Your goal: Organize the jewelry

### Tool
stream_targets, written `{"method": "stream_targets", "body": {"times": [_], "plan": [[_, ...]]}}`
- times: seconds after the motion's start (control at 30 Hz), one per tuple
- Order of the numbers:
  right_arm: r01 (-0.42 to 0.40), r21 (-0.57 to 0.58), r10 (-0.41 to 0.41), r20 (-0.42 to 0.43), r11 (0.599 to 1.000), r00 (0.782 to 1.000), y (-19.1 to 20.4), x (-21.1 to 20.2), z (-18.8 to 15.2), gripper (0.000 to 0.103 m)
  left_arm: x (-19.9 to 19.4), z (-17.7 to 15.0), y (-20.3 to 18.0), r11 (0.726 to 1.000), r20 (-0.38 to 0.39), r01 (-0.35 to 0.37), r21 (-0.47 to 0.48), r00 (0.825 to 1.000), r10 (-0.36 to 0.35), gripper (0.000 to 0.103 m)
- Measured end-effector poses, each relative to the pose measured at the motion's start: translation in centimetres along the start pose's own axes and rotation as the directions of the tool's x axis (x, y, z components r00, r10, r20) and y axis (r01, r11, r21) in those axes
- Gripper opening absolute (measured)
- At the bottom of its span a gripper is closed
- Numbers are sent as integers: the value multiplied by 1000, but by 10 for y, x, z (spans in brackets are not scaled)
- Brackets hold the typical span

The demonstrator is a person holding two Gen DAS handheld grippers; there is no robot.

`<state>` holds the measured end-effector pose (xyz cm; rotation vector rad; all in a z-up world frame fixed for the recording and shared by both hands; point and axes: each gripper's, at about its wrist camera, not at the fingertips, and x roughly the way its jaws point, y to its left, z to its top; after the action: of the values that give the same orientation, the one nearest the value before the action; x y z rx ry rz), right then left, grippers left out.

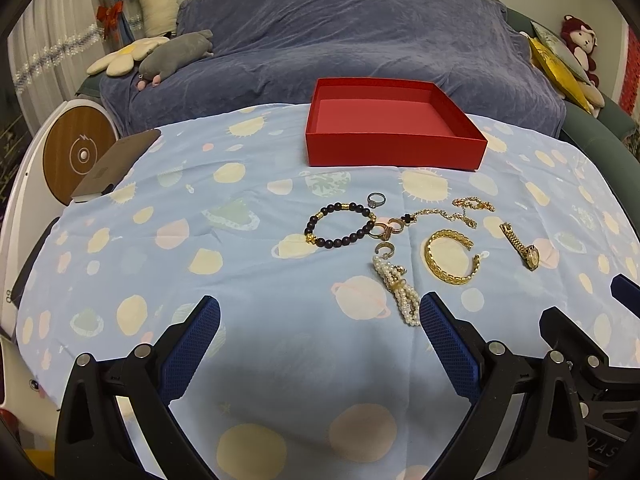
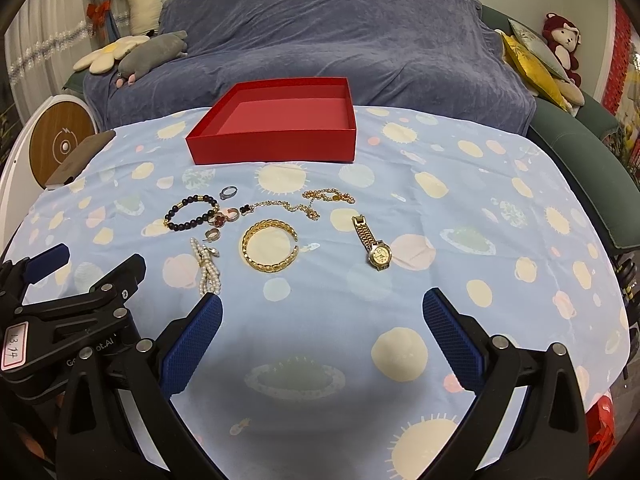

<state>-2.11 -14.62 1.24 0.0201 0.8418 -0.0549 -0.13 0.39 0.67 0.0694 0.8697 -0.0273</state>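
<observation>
Both tongs, left point(image 1: 320, 320) and right point(image 2: 322, 316), gape empty; only the right view shows the red-flower ring point(image 2: 219, 219) beside the beaded bracelet point(image 2: 191, 212).

Two low wrist views, side by side, facing sofa, sharing red box point(image 1: 396, 136).

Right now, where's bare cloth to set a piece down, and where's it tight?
Free: the cloth left of the beaded bracelet, and the wide stretch right of the gold watch. The red box is empty inside. Crowded: bracelet, rings, chain necklace, gold bangle and pearl bracelet cluster closely, several touching.
</observation>
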Motion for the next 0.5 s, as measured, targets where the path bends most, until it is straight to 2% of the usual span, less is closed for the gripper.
{"method": "stream_targets", "body": {"times": [0.5], "plan": [[0, -1, 0, -1, 1000, 1000, -1, 0, 0, 98, 0, -2, 1, 1000, -1, -2, 1, 1000, 2, 97]]}}
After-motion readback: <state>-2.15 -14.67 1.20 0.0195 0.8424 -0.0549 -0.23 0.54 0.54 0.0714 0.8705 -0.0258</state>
